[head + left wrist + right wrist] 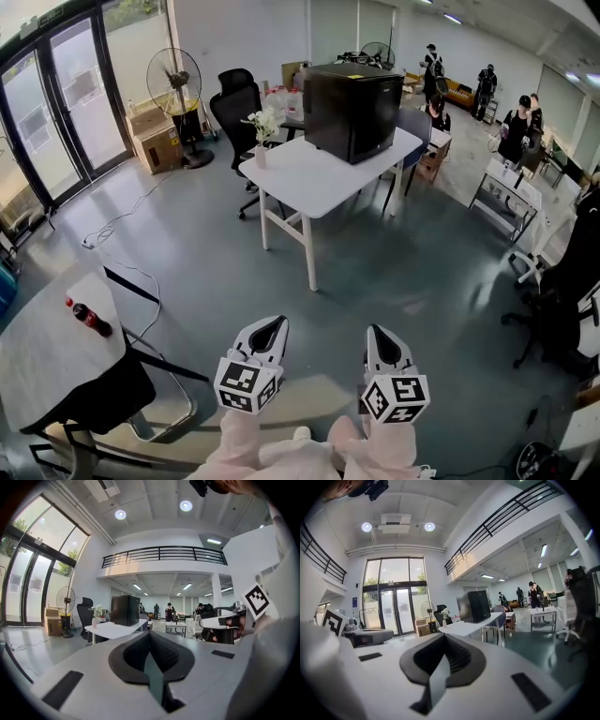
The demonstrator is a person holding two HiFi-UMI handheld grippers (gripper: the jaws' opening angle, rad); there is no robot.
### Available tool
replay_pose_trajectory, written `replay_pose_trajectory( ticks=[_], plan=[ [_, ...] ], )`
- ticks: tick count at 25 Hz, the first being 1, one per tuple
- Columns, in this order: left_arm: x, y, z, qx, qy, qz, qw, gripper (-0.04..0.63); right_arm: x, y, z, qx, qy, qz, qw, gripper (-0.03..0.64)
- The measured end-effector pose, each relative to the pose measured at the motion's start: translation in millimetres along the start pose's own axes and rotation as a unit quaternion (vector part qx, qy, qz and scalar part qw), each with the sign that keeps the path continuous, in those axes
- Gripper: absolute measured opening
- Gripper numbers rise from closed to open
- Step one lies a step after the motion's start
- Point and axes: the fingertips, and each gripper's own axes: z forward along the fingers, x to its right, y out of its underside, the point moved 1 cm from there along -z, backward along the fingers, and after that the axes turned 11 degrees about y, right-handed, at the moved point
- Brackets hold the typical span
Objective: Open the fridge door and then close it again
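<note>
Head view: fridge [352,111] stands at the far corner of the worktop [305,176], well ahead. Left hand-held gripper [270,328] and right hand-held gripper [379,335] are clenched and empty, with the right slightly nearer.

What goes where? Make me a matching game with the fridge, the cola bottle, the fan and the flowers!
1 mini fridge
2 cola bottle
3 standing fan
4 flower vase

A on the grey table
B on the floor beside the cardboard box
C white table, left corner
D white table, far end

Pairs: 1-D, 2-A, 3-B, 4-C
</note>
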Motion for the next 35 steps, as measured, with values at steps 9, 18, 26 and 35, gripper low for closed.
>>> replay_pose_trajectory(
  ticks=[9, 18, 26, 35],
  plan=[
    [-33, 4, 25, -0.004, 0.015, -0.012, 0.9998, 0.009, 5, 0, 34, -0.012, 0.026, -0.002, 1.000, 0.011],
    [-71, -13, 90, 0.012, 0.021, 0.001, 0.9997, 0.009, 25, -26, 105, 0.005, 0.024, -0.026, 0.999, 0.011],
    [-122, -37, 173, 0.006, 0.005, 0.010, 0.9999, 0.009, 54, -63, 202, 0.008, 0.015, -0.027, 1.000, 0.011],
    [-169, -52, 280, 0.003, -0.016, 0.017, 0.9997, 0.009, 100, -94, 317, 0.010, -0.007, -0.030, 0.999, 0.011]
  ],
)
